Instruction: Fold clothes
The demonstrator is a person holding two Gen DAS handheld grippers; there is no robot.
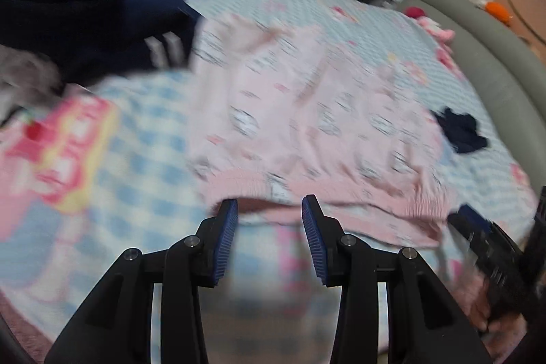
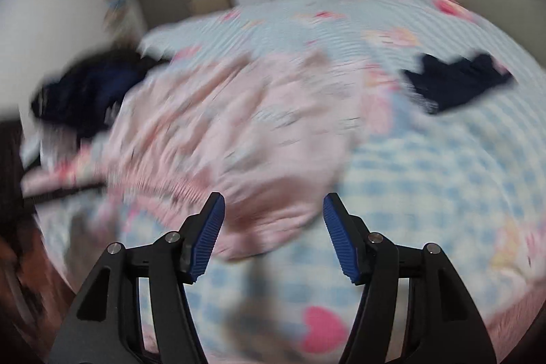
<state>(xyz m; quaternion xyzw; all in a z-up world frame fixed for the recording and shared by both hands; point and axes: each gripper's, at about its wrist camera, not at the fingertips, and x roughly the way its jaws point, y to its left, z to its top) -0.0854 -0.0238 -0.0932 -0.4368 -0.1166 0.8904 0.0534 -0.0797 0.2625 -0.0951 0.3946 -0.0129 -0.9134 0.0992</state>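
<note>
A pink printed garment lies spread and rumpled on the bed, seen again in the right wrist view. My left gripper is open just short of the garment's near ribbed hem, with nothing between its fingers. My right gripper is open too, hovering over the garment's near right corner. The right gripper also shows at the lower right of the left wrist view. Both views are blurred by motion.
The bed has a blue-checked cover with pink prints. A dark navy heap with white stripes sits at the back left. A small dark piece lies on the right. The grey padded bed frame curves along the right side.
</note>
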